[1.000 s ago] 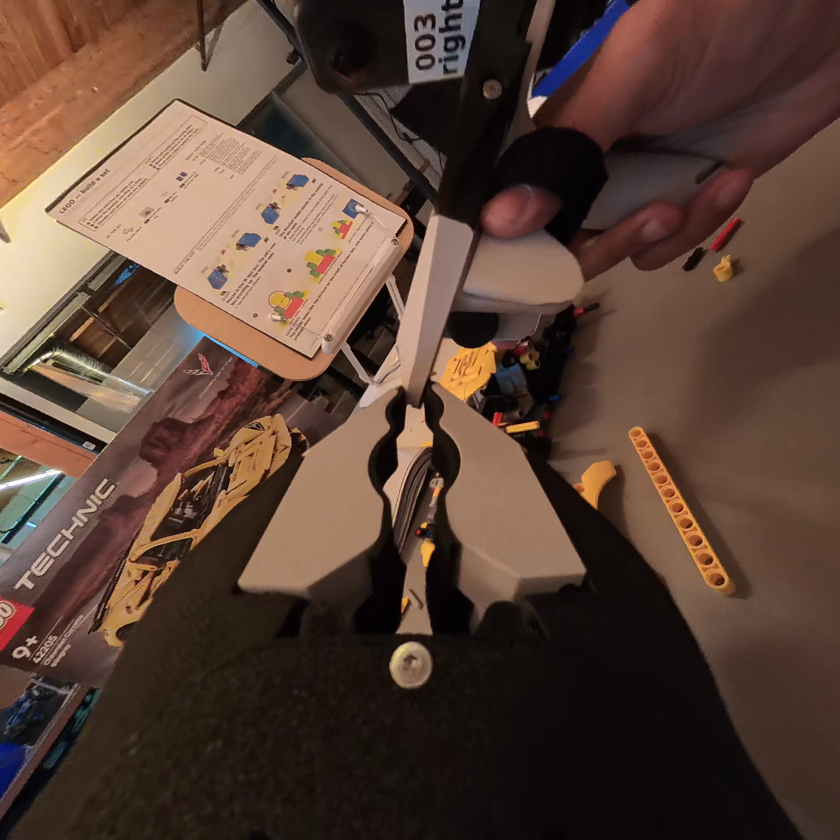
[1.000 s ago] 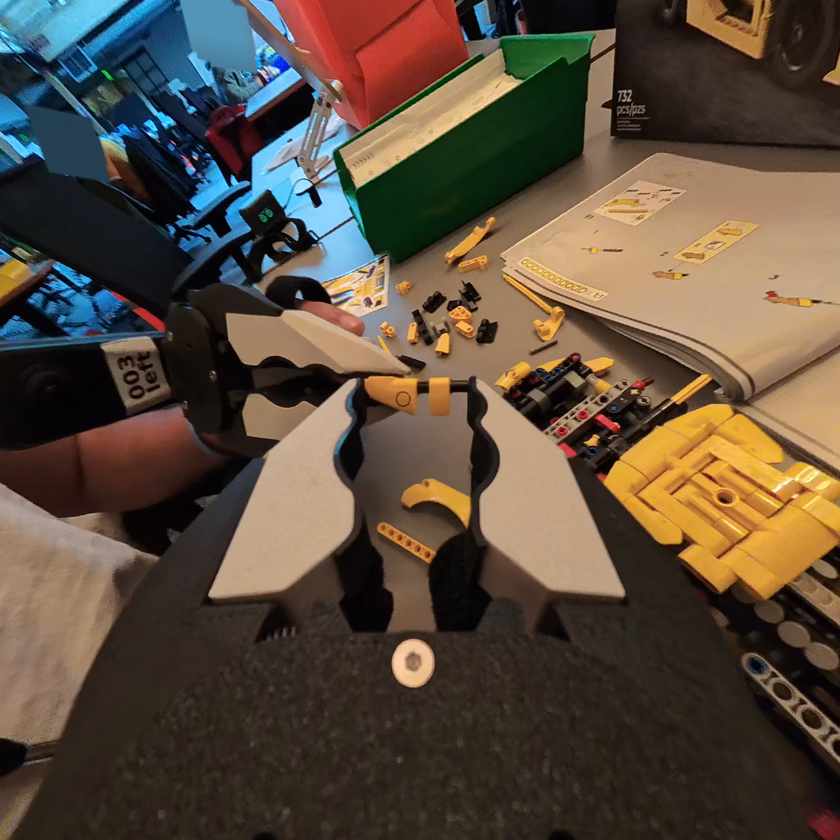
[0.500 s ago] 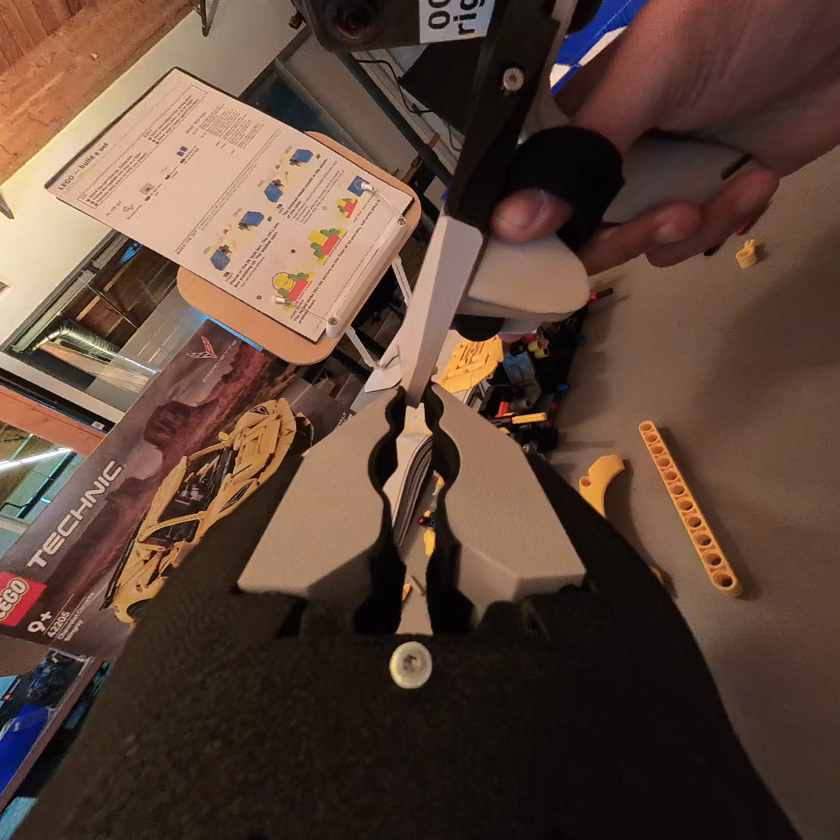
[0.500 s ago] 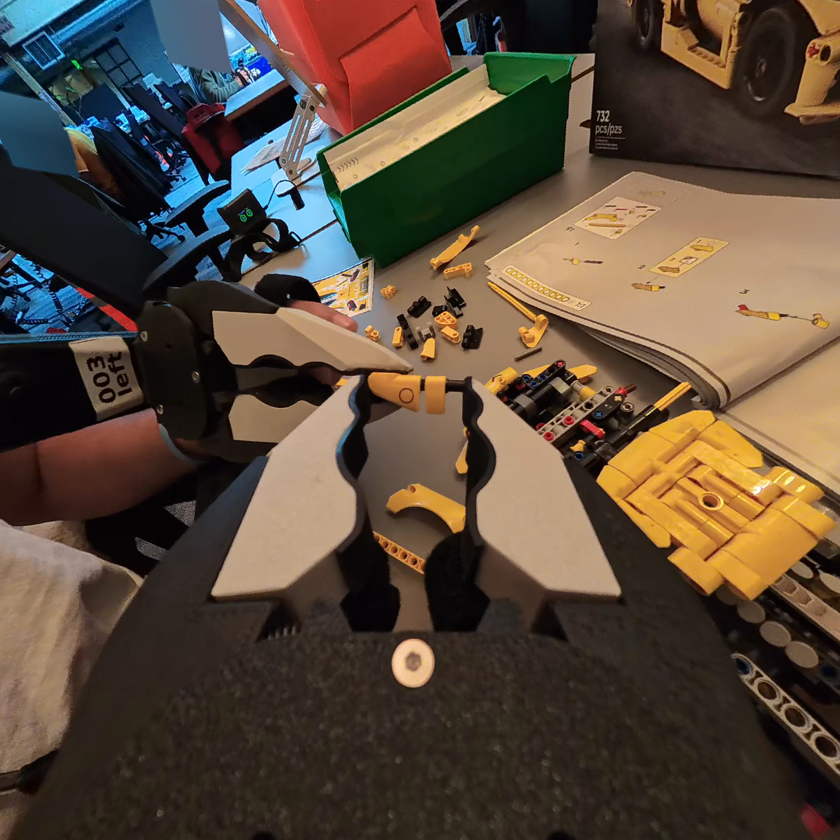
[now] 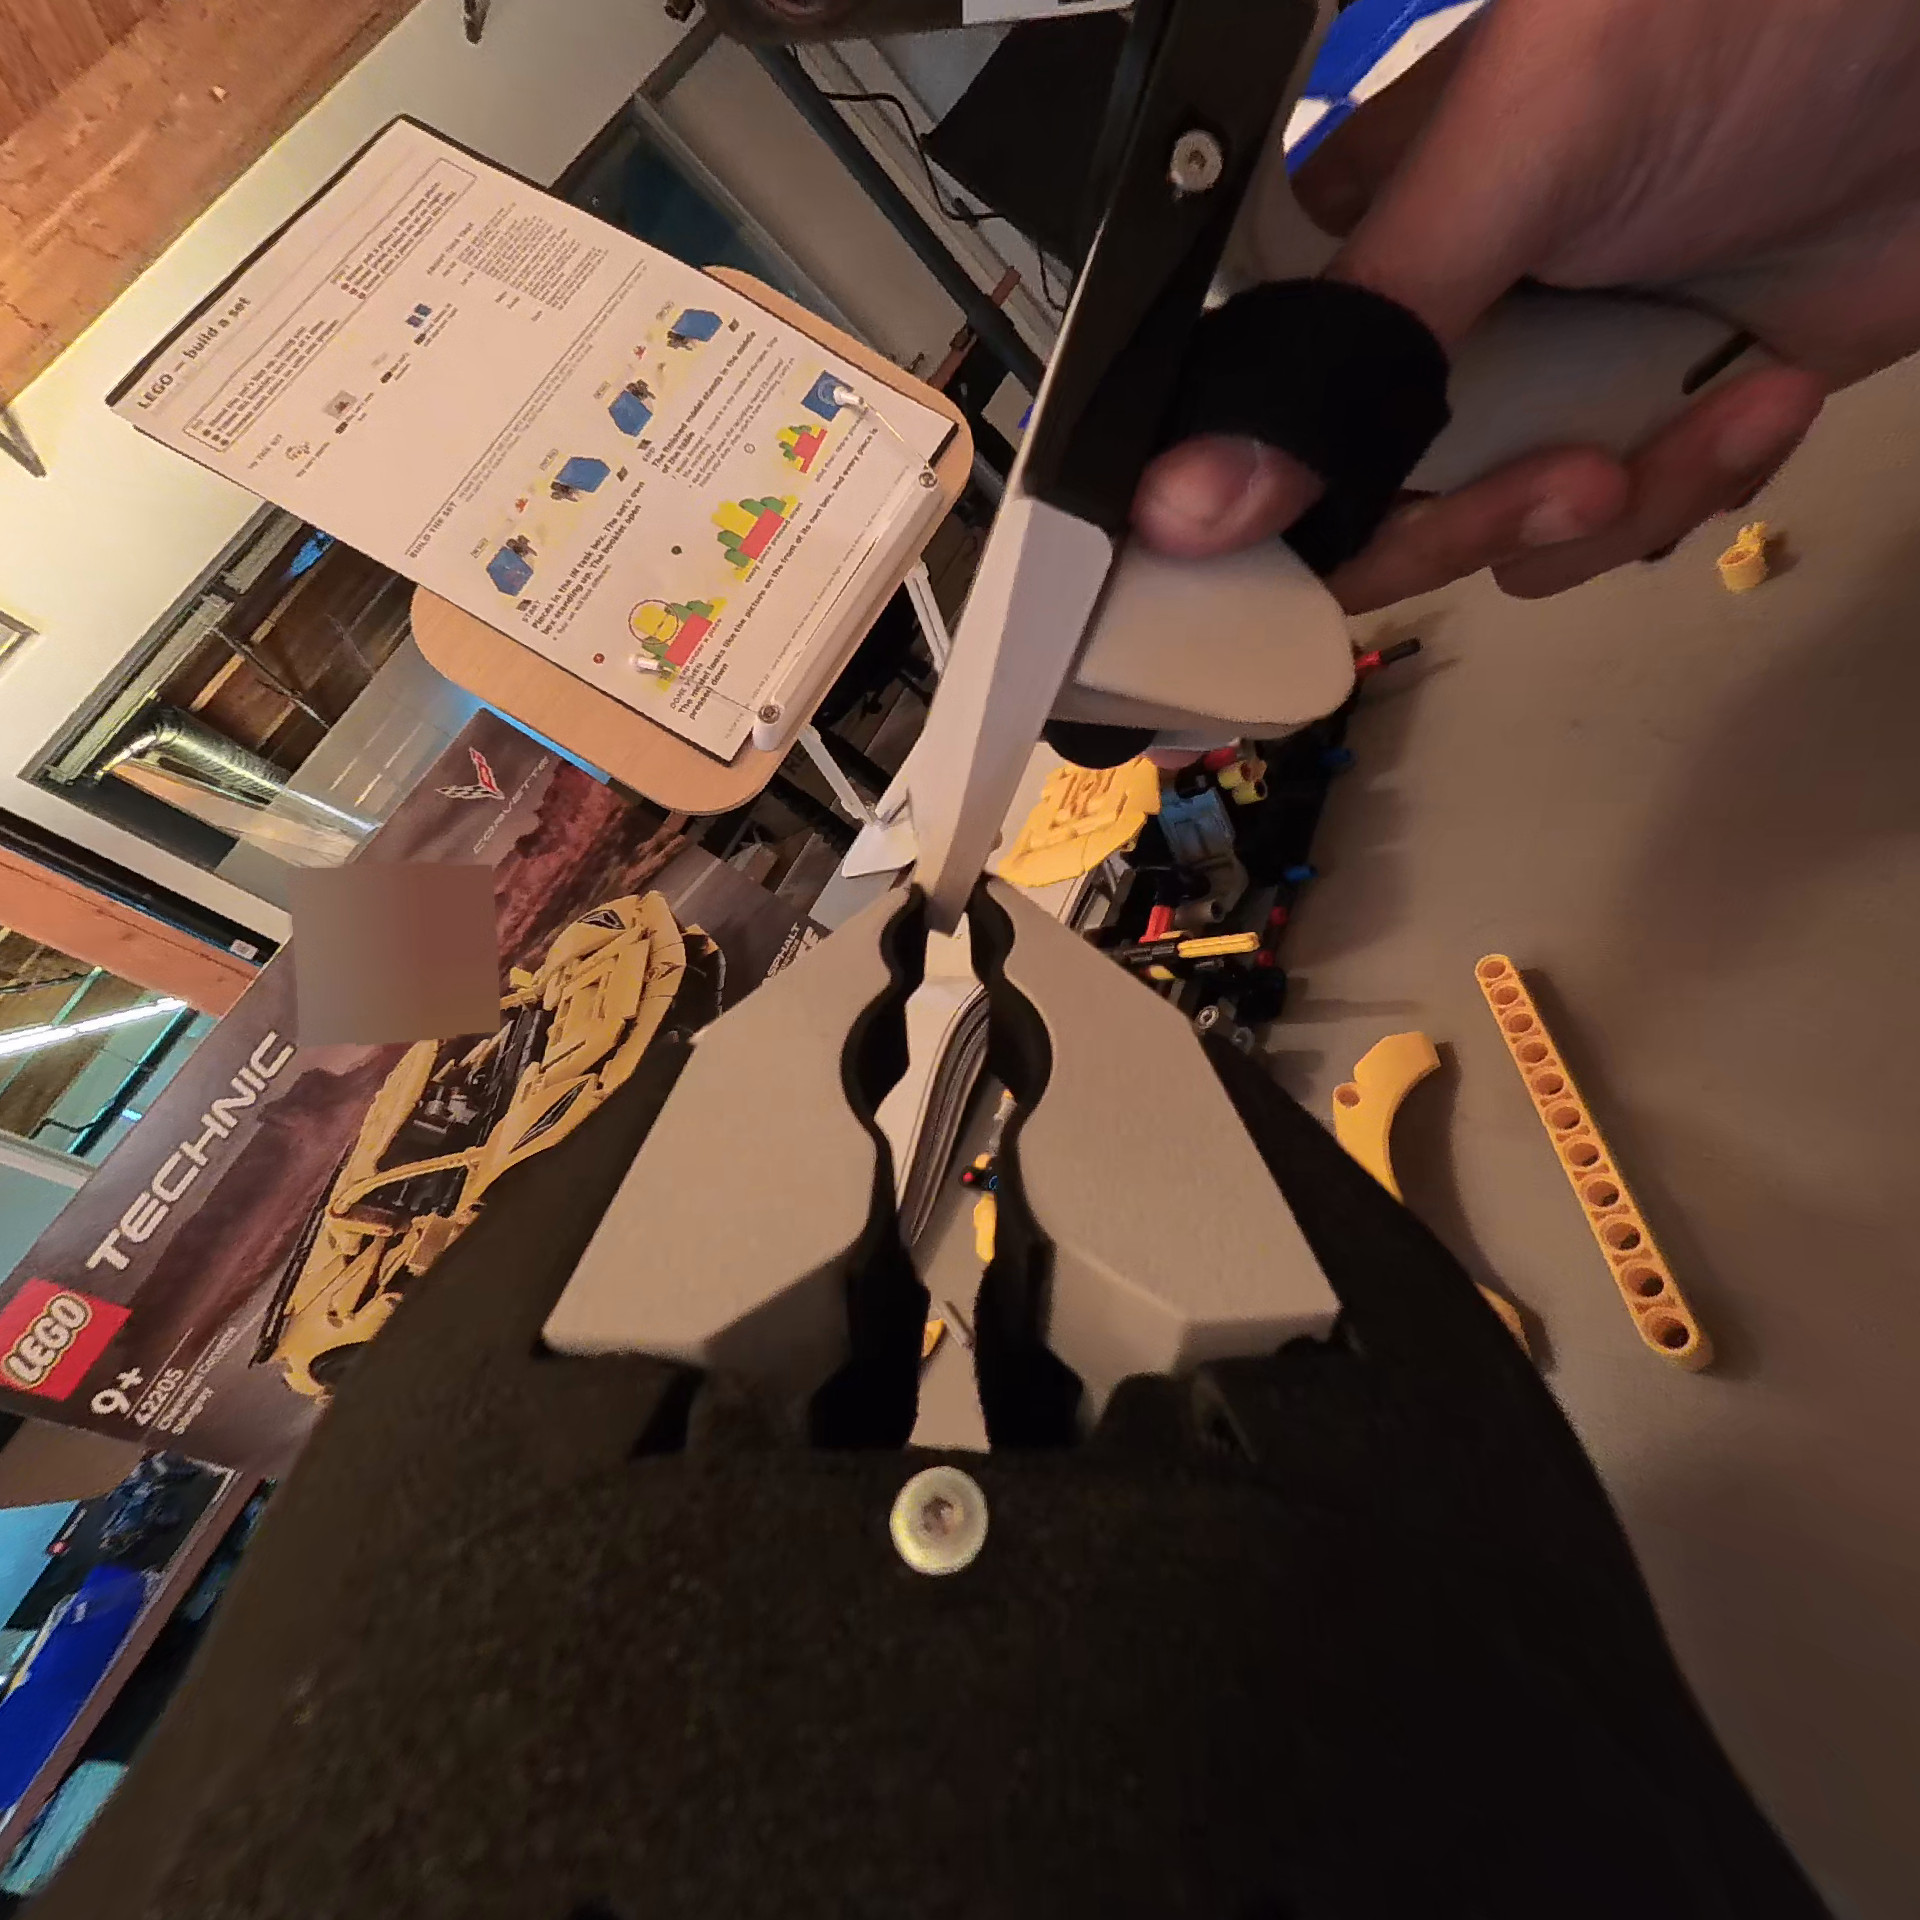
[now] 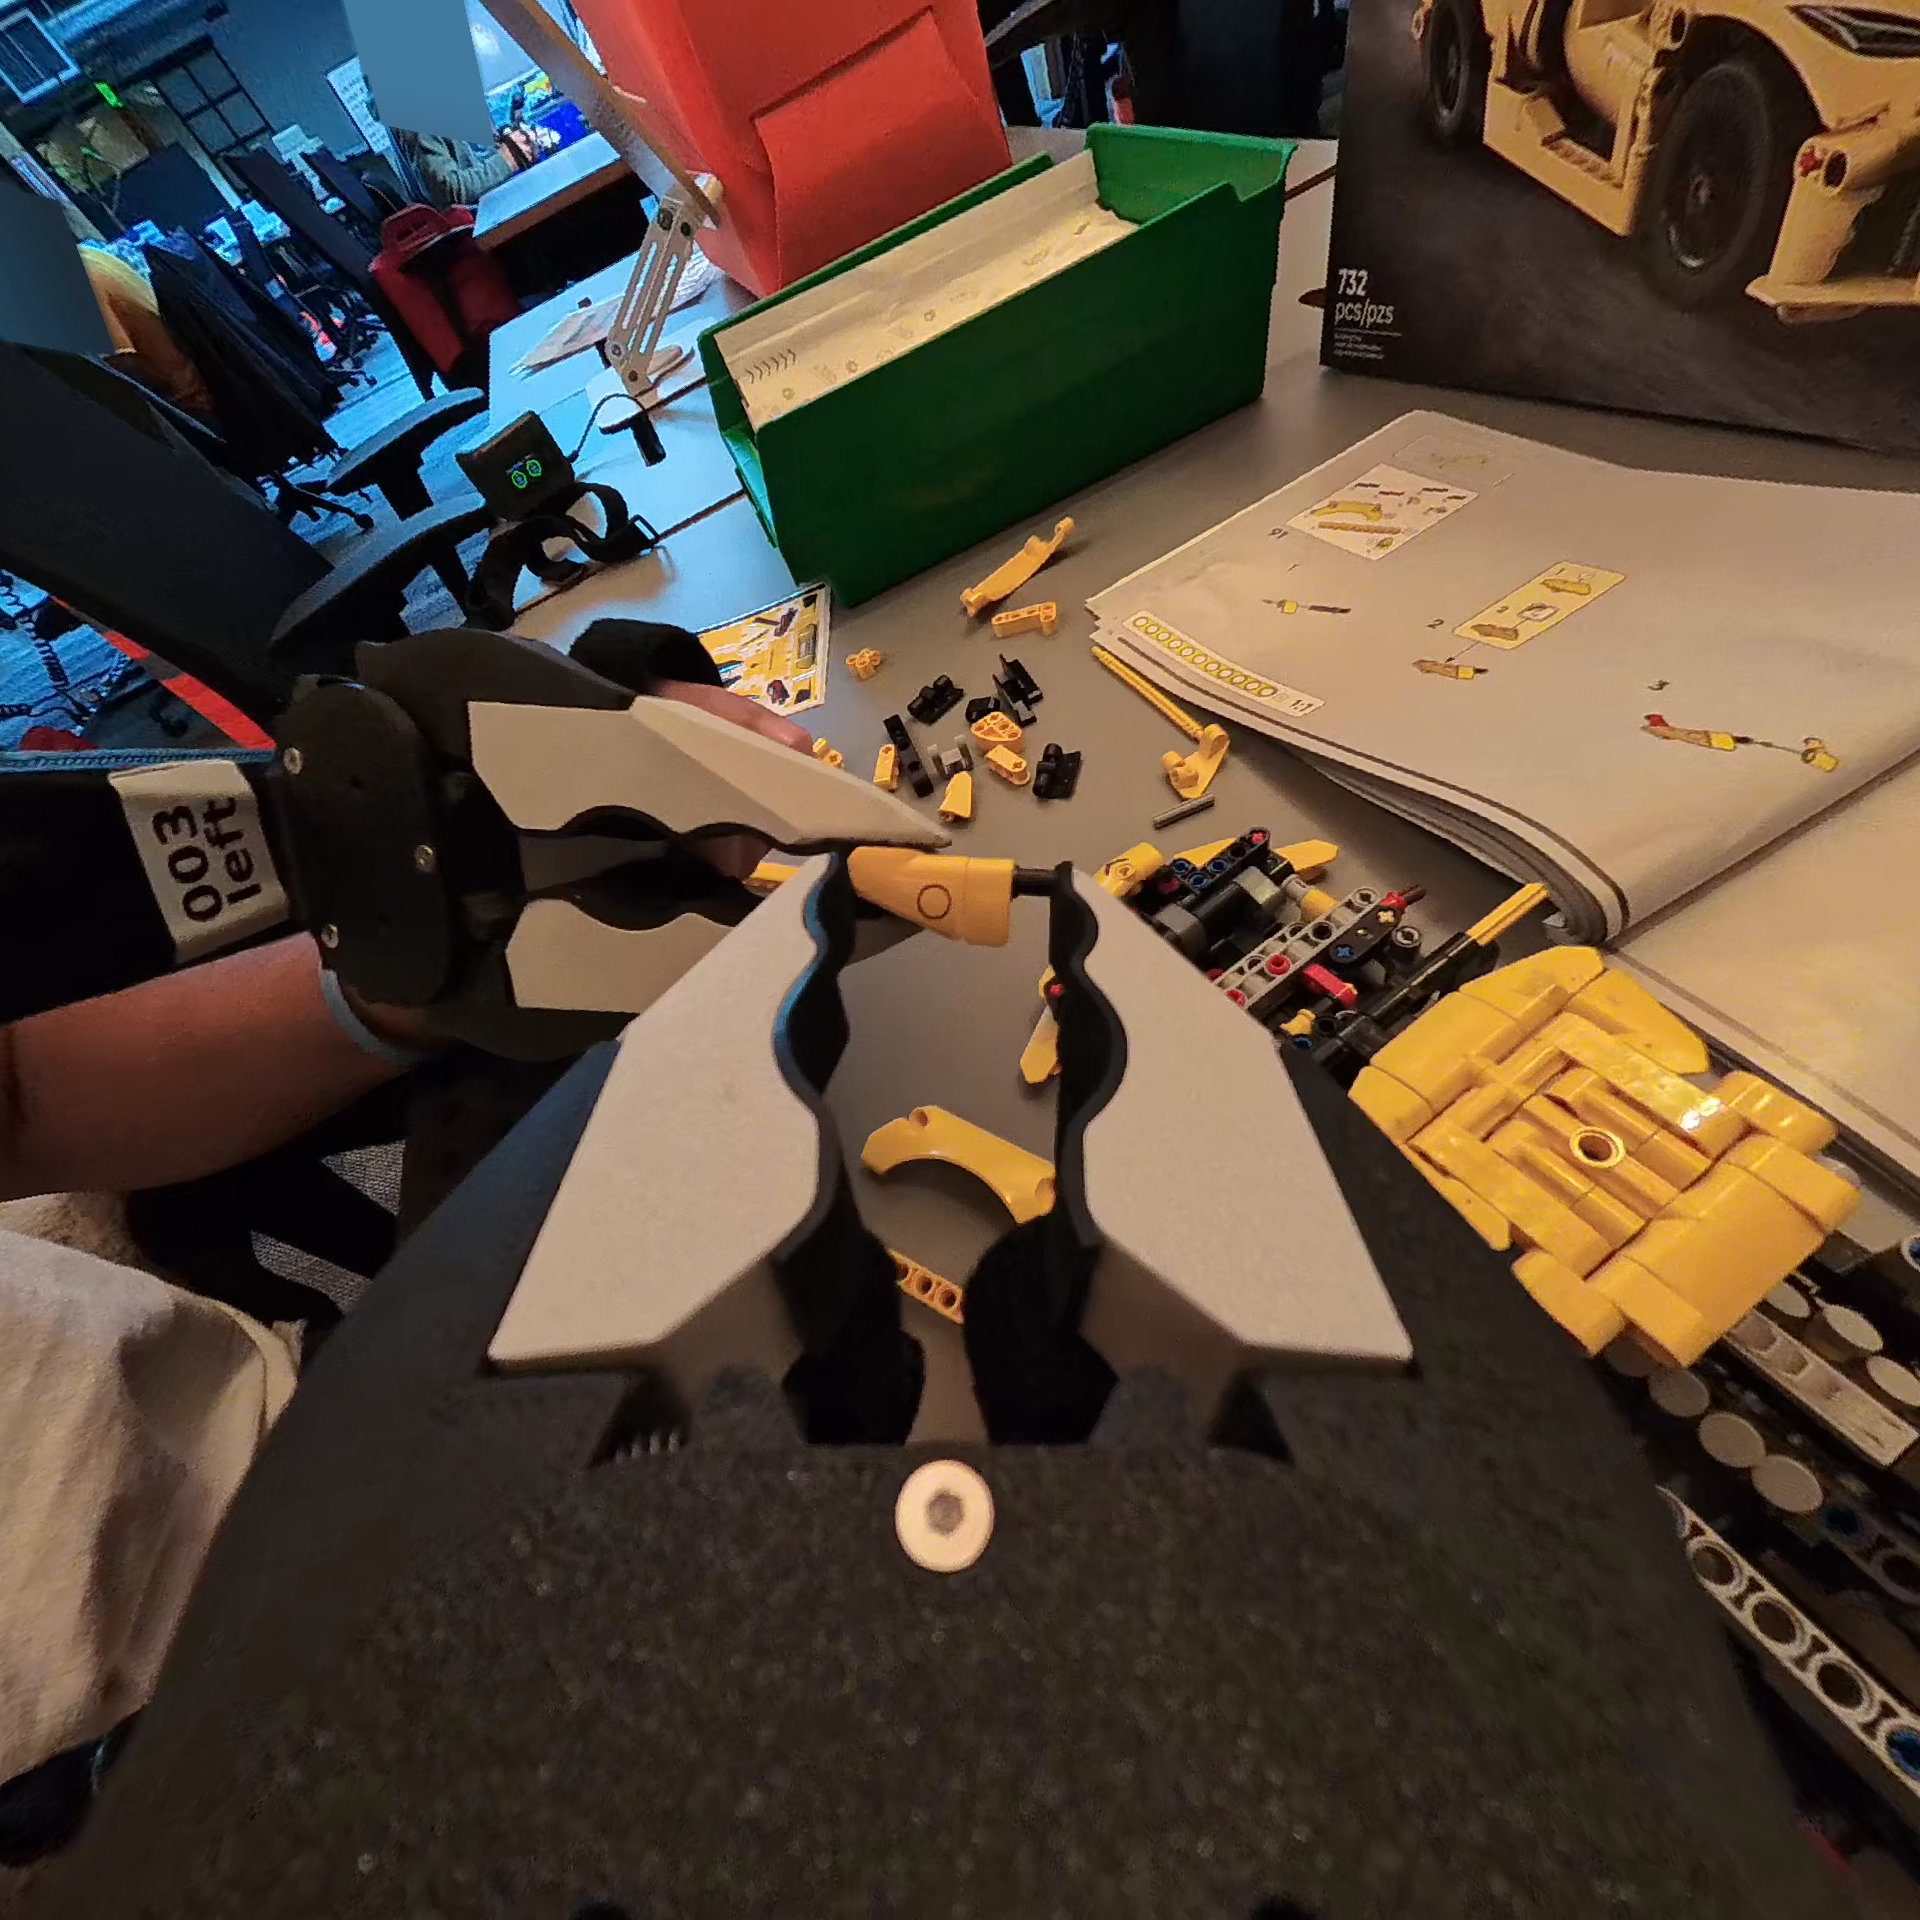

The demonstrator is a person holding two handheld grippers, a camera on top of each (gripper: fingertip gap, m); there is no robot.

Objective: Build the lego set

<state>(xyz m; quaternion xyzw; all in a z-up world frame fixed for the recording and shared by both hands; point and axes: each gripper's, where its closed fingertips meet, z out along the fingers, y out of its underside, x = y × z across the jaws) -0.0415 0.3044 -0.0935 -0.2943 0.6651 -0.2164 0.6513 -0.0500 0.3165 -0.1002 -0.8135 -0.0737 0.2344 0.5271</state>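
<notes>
My right gripper pinches a small yellow piece with a black axle end to end between its fingertips, above the table. My left gripper comes in from the left in the right wrist view, its upper finger over the piece, and is shut on the piece's left end. In the left wrist view the piece is hidden behind the right gripper's finger, which a hand holds. The yellow car body section and a black and grey frame lie to the right.
An open instruction booklet, a green bin and the set's box stand behind. Loose small pieces lie in the middle. A curved yellow piece and a long yellow beam lie under the grippers. An instruction sheet on a stand is behind. Left and right tips are no more than a few centimetres apart.
The two yellow parts on the axle, apart a second ago, now sit pressed together. The right gripper's fingers have closed in a little on them. Both grippers rose slightly.
</notes>
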